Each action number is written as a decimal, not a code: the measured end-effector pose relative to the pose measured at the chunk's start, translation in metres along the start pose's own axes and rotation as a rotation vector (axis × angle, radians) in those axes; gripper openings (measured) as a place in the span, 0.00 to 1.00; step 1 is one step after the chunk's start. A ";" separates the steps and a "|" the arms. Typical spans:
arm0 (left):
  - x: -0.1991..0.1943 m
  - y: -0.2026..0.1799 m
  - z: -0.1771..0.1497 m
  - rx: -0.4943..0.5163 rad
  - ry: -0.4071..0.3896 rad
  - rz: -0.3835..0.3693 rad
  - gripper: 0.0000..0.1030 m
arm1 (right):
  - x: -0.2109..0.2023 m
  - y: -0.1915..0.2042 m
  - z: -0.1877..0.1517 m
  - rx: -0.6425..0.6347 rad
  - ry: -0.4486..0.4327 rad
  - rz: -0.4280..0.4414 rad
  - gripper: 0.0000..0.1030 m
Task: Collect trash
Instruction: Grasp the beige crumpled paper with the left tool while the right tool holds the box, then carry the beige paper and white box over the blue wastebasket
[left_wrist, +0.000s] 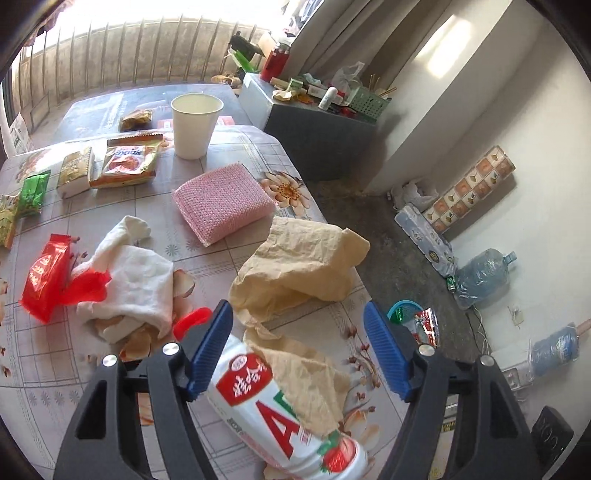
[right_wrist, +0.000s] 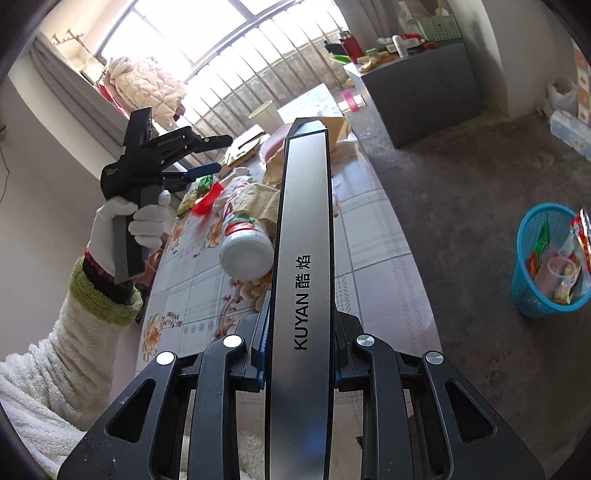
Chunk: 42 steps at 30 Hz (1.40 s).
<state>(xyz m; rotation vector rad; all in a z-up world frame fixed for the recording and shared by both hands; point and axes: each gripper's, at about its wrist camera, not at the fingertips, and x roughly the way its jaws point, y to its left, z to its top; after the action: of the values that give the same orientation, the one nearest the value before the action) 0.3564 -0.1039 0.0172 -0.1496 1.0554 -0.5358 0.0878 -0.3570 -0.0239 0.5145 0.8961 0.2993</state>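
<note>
My left gripper (left_wrist: 299, 354) is open above the table, jaws wide over a white drink bottle (left_wrist: 280, 417) lying on its side, partly under crumpled brown paper (left_wrist: 299, 266). The bottle also shows in the right wrist view (right_wrist: 245, 254). A red wrapper (left_wrist: 44, 280), a white cloth (left_wrist: 140, 280) and several snack packets (left_wrist: 127, 162) lie on the tablecloth. My right gripper (right_wrist: 299, 339) is shut on a long silver bar marked KUYAN (right_wrist: 304, 258), held over the table's edge. The left gripper (right_wrist: 207, 155) shows there, in a gloved hand. A blue trash basket (right_wrist: 532, 295) holding wrappers stands on the floor.
A white paper cup (left_wrist: 195, 125) and a pink sponge cloth (left_wrist: 221, 203) sit farther back on the table (left_wrist: 236, 254). A grey cabinet (left_wrist: 317, 144) with clutter stands behind. A water jug (left_wrist: 480, 277) and rolls lie along the wall.
</note>
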 end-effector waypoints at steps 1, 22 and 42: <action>0.010 -0.003 0.010 0.007 -0.002 0.013 0.69 | 0.002 -0.003 0.001 0.010 0.001 0.005 0.22; 0.132 -0.049 0.007 0.448 0.484 0.191 0.62 | 0.010 -0.039 0.003 0.099 0.006 0.033 0.22; 0.087 -0.050 -0.041 0.590 0.659 0.101 0.67 | 0.009 -0.038 0.004 0.072 0.009 0.079 0.23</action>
<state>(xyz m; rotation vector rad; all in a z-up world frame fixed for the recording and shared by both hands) 0.3369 -0.1835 -0.0529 0.6375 1.4794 -0.8078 0.0972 -0.3856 -0.0483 0.6166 0.8989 0.3418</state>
